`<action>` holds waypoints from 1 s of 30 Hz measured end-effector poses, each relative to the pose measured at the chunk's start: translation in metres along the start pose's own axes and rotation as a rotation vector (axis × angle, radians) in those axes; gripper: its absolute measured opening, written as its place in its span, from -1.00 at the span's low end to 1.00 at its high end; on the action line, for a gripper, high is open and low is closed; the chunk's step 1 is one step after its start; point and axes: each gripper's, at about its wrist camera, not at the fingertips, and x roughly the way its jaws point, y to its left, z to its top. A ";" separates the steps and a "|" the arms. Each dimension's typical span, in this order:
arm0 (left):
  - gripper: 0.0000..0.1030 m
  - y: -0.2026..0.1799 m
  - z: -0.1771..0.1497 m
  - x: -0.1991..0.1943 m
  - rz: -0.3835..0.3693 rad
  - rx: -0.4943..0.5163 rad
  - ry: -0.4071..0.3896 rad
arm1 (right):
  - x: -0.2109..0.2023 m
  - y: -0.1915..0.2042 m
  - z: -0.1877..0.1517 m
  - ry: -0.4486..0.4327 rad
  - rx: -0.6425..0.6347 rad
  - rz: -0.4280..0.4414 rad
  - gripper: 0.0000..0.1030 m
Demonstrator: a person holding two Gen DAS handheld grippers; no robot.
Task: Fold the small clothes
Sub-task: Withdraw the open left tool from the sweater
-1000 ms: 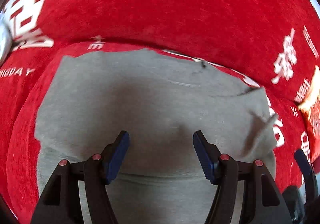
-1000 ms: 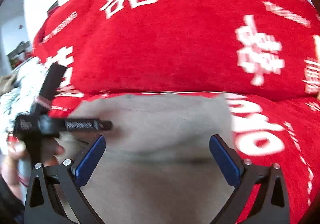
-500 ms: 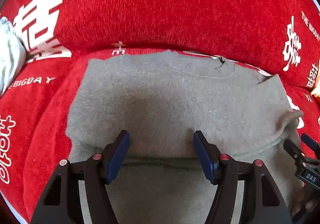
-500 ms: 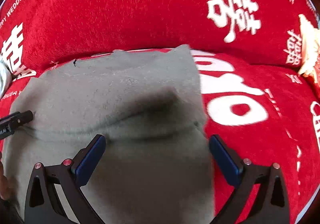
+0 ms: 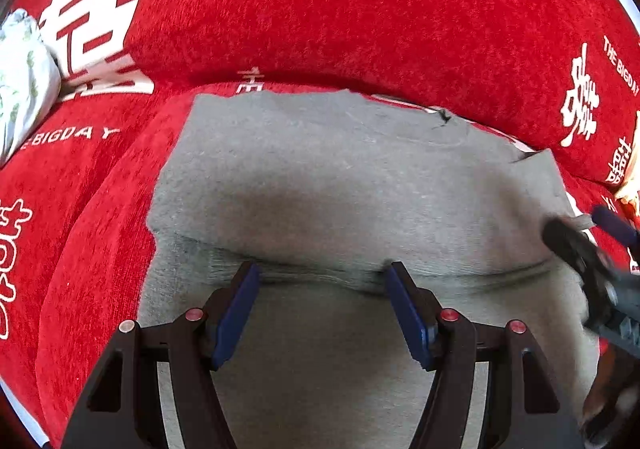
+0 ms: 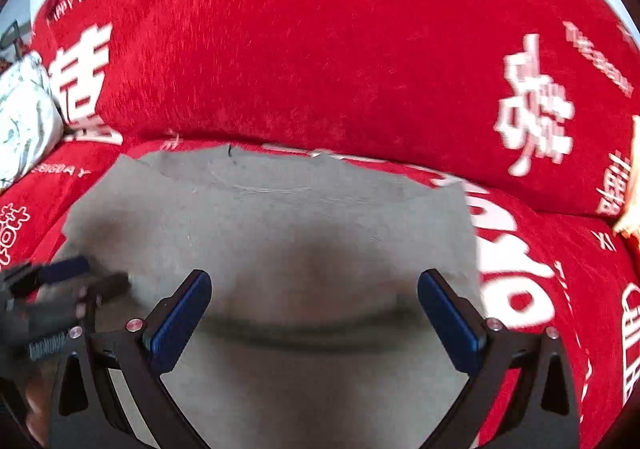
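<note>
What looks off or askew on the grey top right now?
The grey top lies mostly flat on the red sofa cover. A crosswise fold ridge runs through it, and its far right corner is flipped up. No damage or spill shows.

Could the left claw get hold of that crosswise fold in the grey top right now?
Probably yes. The left claw is open, its blue tips right at the fold in the grey top, and nothing lies between them. The right claw is off to the side, not blocking it.
</note>
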 end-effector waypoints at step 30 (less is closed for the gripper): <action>0.91 -0.027 -0.073 -0.028 0.057 0.166 -0.043 | -0.020 -0.011 -0.113 0.077 0.035 0.041 1.00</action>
